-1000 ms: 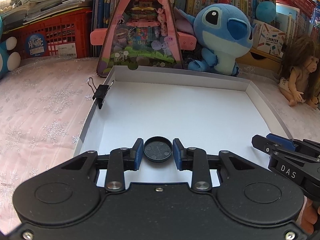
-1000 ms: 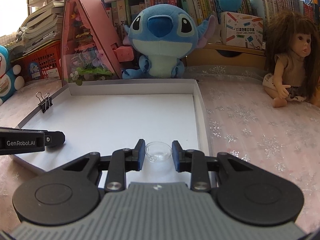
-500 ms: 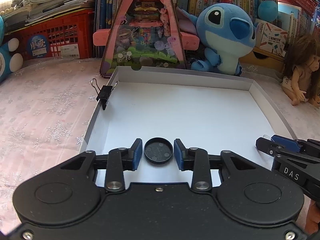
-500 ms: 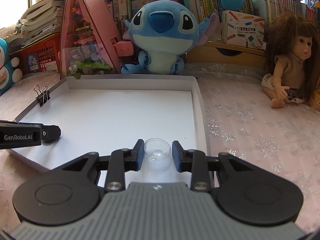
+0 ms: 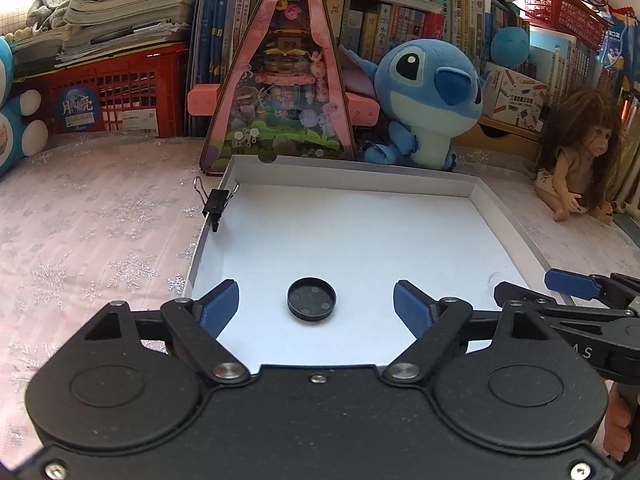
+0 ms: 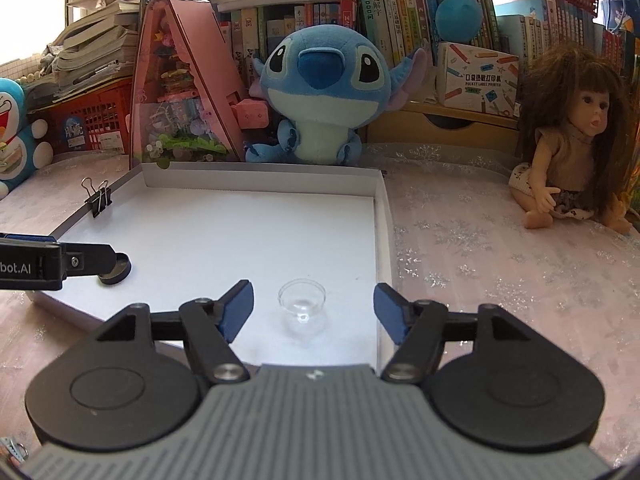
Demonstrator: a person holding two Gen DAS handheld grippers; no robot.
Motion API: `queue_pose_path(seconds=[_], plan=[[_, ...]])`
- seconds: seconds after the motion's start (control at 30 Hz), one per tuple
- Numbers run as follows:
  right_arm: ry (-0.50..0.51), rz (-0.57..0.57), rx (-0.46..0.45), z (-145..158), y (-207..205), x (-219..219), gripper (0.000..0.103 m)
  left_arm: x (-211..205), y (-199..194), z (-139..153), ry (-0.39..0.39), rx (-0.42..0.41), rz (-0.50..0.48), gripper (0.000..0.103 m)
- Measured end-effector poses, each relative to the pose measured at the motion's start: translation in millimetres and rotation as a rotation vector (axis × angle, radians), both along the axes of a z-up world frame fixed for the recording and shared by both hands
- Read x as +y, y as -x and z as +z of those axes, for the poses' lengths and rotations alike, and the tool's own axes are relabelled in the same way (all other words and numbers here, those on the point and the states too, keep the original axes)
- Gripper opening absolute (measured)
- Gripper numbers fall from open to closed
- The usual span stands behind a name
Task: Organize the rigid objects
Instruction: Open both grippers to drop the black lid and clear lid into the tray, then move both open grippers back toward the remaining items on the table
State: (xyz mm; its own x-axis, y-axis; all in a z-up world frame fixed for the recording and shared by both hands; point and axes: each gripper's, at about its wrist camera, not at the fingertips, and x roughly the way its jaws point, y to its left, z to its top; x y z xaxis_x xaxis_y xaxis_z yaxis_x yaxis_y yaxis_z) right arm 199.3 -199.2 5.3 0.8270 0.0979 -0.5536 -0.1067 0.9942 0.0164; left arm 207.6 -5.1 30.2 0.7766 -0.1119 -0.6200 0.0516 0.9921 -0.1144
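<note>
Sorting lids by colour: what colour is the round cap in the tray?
Black cap, clearest in left wrist view.

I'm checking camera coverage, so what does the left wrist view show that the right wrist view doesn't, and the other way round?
Only the left wrist view shows the inside of the black cap and the open left claw around it. Only the right wrist view clearly shows the clear cup between the open right claw fingers. Both show the white tray, the binder clip, the Stitch plush and the doll.

Matt black plastic cap [image 5: 311, 299]; clear glossy cup [image 6: 302, 301] (glass or plastic); white cardboard tray [image 5: 400, 192].
</note>
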Motion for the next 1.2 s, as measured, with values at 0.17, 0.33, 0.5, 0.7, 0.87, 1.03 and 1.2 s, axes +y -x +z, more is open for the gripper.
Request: queue_pose_path(seconds=[0.17, 0.33, 0.5, 0.7, 0.87, 1.03, 1.2], plan=[[-0.001, 0.012, -0.007, 3, 12, 2, 0.083, -4, 20, 4, -0.011, -0.027, -0.030, 0.086], [0.012, 0.026, -0.024, 5, 25, 6, 0.085, -1, 38, 8, 0.001, -0.041, -0.041, 0.086], [0.017, 0.037, -0.037, 8, 40, 7, 0.086, 4, 58, 12, 0.029, -0.060, -0.051, 0.086], [0.012, 0.050, -0.079, 12, 68, 6, 0.088, 6, 88, 8, 0.062, -0.072, -0.068, 0.087], [-0.001, 0.053, -0.108, 12, 93, 4, 0.089, 7, 111, 4, 0.055, -0.082, -0.080, 0.087], [-0.009, 0.054, -0.140, 8, 117, 4, 0.091, 8, 131, 3, 0.039, -0.106, -0.087, 0.087], [0.002, 0.054, -0.159, 4, 133, 6, 0.092, 11, 143, -3, 0.052, -0.097, -0.086, 0.087]])
